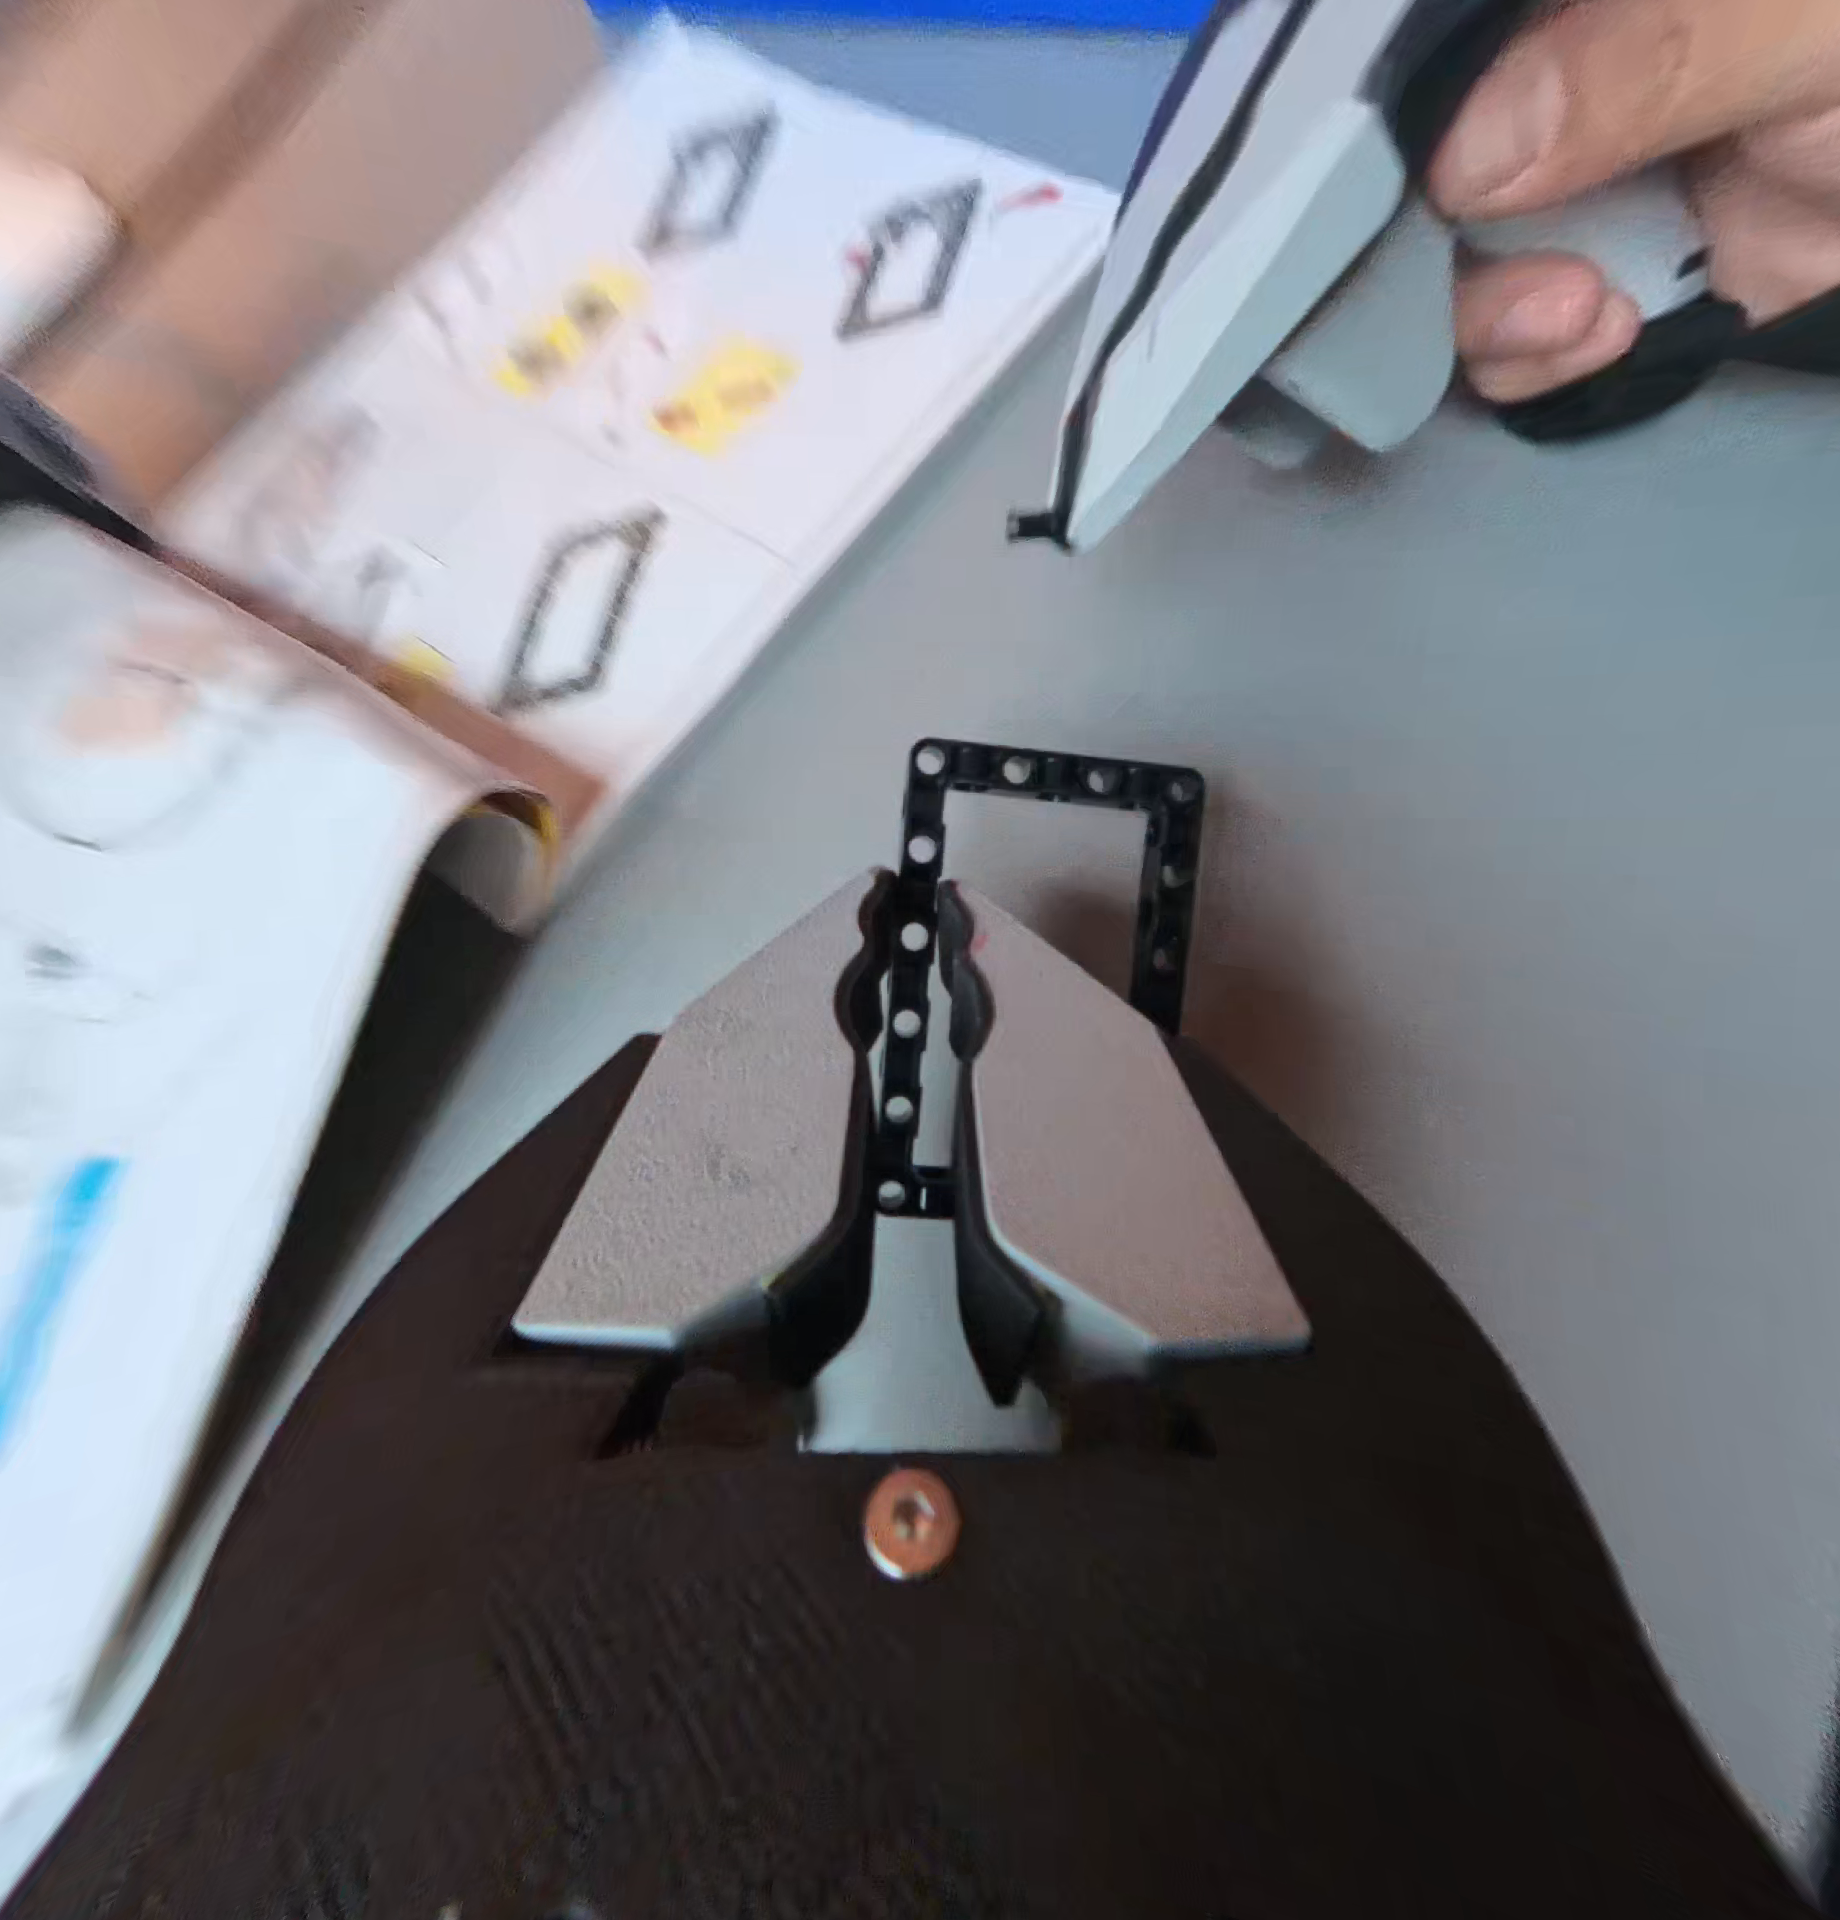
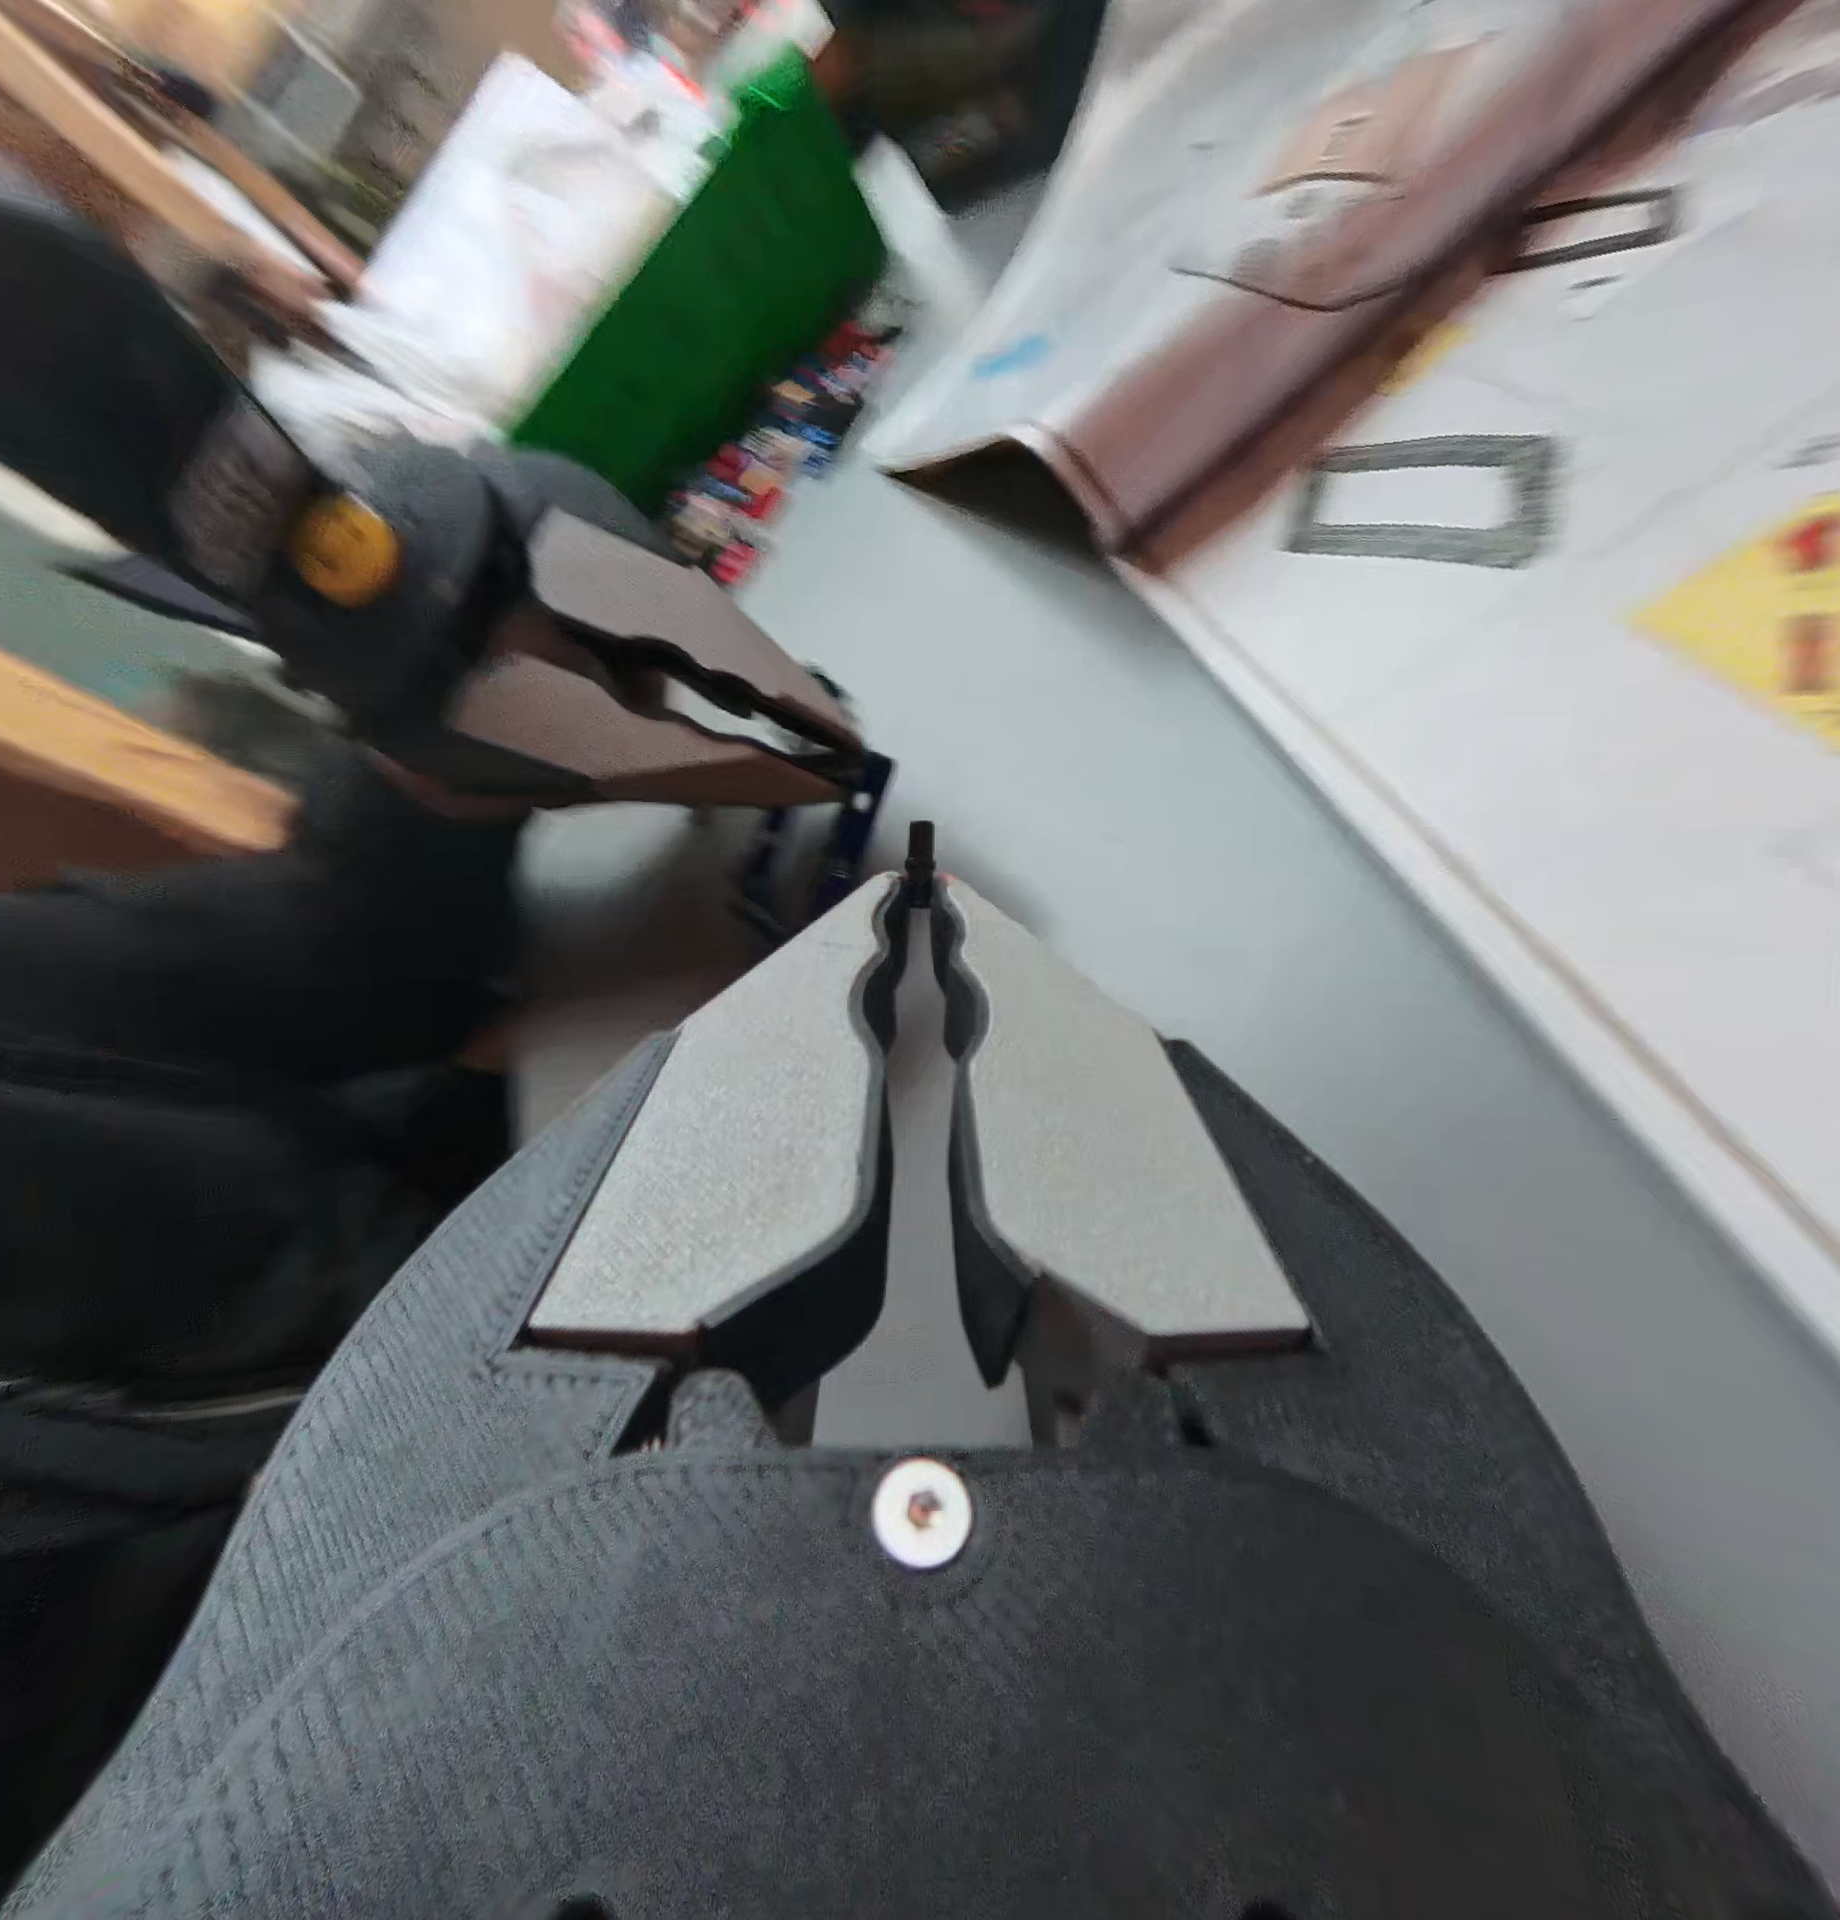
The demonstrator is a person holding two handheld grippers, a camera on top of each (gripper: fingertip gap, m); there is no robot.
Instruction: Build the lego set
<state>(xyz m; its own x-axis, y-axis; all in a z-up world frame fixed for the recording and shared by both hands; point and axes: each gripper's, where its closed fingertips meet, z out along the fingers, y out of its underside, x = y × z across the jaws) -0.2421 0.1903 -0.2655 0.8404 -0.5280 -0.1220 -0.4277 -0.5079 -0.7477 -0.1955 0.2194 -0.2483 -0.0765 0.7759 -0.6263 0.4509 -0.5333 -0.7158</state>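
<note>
**Black frame and black pin, one pinched in each gripper**

Black plastic fills the narrow gap of the left gripper [image 1: 914,894]: its two grey fingers are clamped onto one long side of a rectangular black frame [image 1: 1061,774] with round holes along its beams. The gripped side runs straight along the fingers, so the frame's long axis points away from the camera; its far short end and the other long side stick out free beyond and to the right of the fingertips, above the grey table [image 1: 1415,831]. In the right wrist view the same frame [image 2: 859,821] shows blurred below that gripper's tips [image 2: 843,753].

The right gripper [image 2: 921,883] is almost fully closed, nipping a small black pin [image 2: 920,847] at its very tips. The pin stands out forward in line with the fingers, its free end aimed toward the frame, close to it but apart. From the left wrist view this gripper [image 1: 1046,525] comes down from the upper right, tips low over the table, with the pin [image 1: 1028,523] jutting sideways to the left. A bare hand [image 1: 1622,177] wraps its grey handle, fingers curled around the grip.

Beyond the tools, an open instruction booklet [image 1: 687,343] lies on the table with drawings of frames and yellow panels, one page curling up at the left. A green box [image 2: 708,270] sits blurred farther off.
</note>
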